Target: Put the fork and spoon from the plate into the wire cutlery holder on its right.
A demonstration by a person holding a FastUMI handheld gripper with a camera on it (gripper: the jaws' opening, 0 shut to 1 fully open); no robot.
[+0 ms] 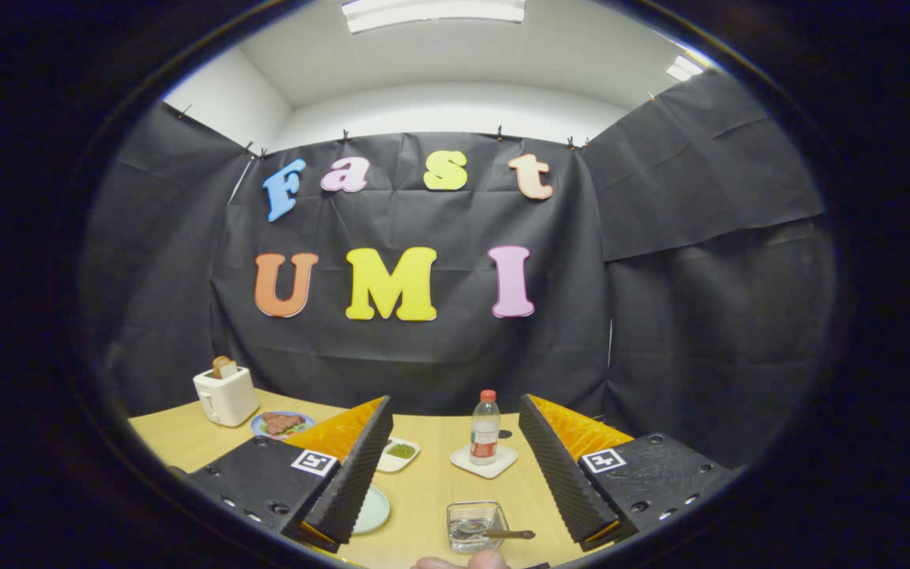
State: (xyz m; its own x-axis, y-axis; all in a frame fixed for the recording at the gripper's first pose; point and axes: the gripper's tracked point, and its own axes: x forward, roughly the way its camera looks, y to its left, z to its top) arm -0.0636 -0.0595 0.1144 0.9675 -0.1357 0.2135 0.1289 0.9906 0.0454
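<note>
a: two ribbed black fingers (356,474) spread wide, gripper (455,466) holding nothing.

b: between them, low down: pale round plate (372,510) half hidden by the left finger, and just to its right a clear squarish container (475,525) with a brown handle (514,535) poking out.

a: wire holder? cannot tell. fork or spoon? too small to call.

b: likely trouble: thin smooth cutlery slipping off ridged pads, or clipping that plastic bottle (485,431) on its white coaster beyond.
</note>
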